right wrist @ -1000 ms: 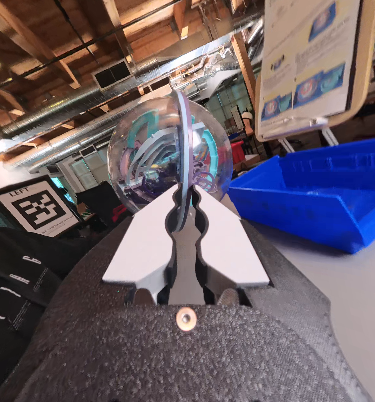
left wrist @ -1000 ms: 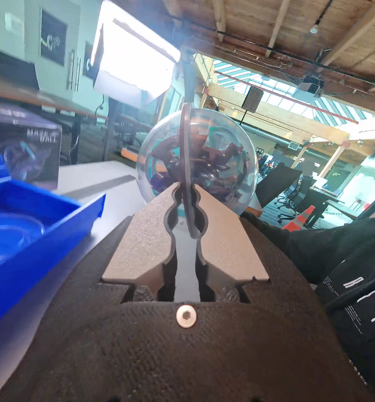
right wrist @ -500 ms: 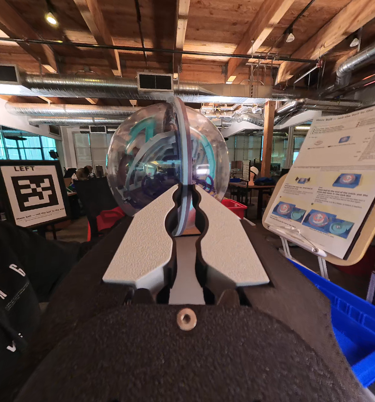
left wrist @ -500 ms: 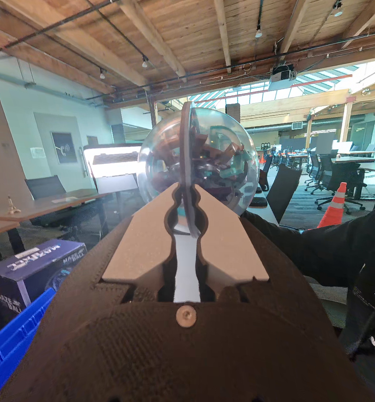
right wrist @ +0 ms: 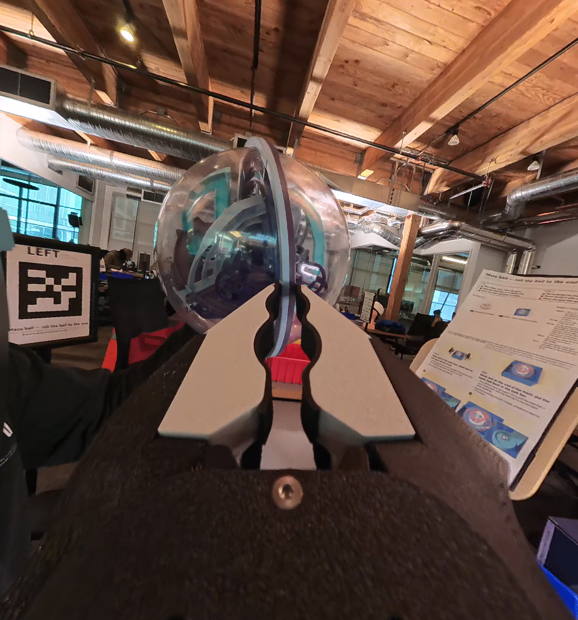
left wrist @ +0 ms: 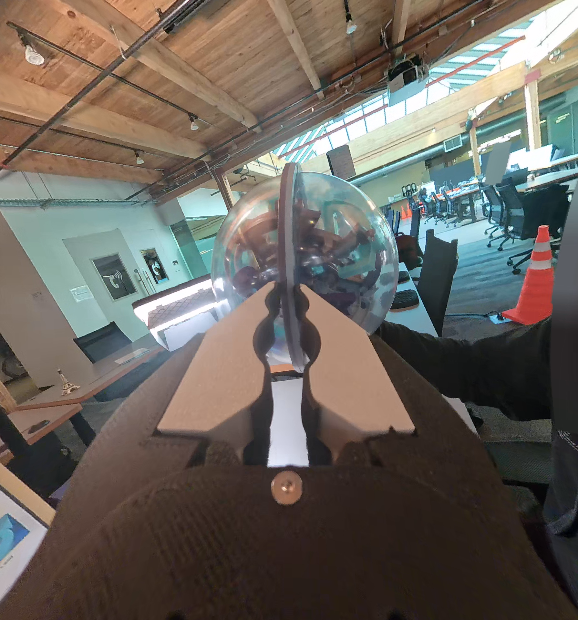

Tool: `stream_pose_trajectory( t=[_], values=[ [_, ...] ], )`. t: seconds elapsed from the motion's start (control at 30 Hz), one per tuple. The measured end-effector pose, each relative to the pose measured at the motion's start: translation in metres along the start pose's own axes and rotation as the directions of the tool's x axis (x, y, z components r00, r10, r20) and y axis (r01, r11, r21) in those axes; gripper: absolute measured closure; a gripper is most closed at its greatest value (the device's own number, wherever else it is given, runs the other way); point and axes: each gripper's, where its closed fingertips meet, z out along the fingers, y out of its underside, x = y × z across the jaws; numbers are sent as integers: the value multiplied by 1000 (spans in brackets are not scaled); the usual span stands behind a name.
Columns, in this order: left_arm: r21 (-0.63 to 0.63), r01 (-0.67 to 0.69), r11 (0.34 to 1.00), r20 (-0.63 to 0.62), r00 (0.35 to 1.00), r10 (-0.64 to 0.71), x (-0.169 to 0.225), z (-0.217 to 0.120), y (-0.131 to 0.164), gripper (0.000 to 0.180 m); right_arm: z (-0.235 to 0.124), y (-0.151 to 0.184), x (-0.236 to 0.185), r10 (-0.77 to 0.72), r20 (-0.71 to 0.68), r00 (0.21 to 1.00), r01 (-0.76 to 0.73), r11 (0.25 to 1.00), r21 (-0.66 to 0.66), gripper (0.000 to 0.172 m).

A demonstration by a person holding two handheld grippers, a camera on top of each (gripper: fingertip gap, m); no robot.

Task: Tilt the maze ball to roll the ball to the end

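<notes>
The maze ball (left wrist: 306, 255) is up in the air, well above any desk, held between two tongs that come at it from opposite sides. It is a clear globe with a flat grey rim (left wrist: 286, 235) running round its middle and a tangle of teal, brown and purple tracks inside. I cannot pick out the small ball inside it.

The left tongs (left wrist: 288, 292) are nearly closed, their fingertips (left wrist: 264, 295) pressing on either face of that rim, which runs down into the wavy slot between them. The right tongs (right wrist: 287, 292) do the same on the far side: narrow, pinching the rim (right wrist: 282, 241), here leaning a little to the left at the top.

A dark sleeve (left wrist: 465, 365) reaches in from the right in the left wrist view. Around the ball in the right wrist view are a square black-and-white marker board (right wrist: 47, 292) on the left and an instruction sheet on a pale stand (right wrist: 515, 362) on the right, with a red bin (right wrist: 287, 364) low behind the tongs. An orange traffic cone (left wrist: 532, 285) stands off on the floor in the left wrist view.
</notes>
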Motion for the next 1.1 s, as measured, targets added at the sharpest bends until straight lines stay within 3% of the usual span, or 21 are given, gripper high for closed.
stream_pose_trajectory(
  t=[0.6, 1.1],
  values=[
    [-109, -54, 993, -14, 998, 53, 26, 20, -62, 174, 9, -2, -22, 102, 8, 995, -103, 991, 83, 165],
    [-203, 35, 979, 29, 999, -30, 19, 30, -56, 175, 7, 38, -29, 264, 12, 965, -264, 962, 67, 165]
  ],
)
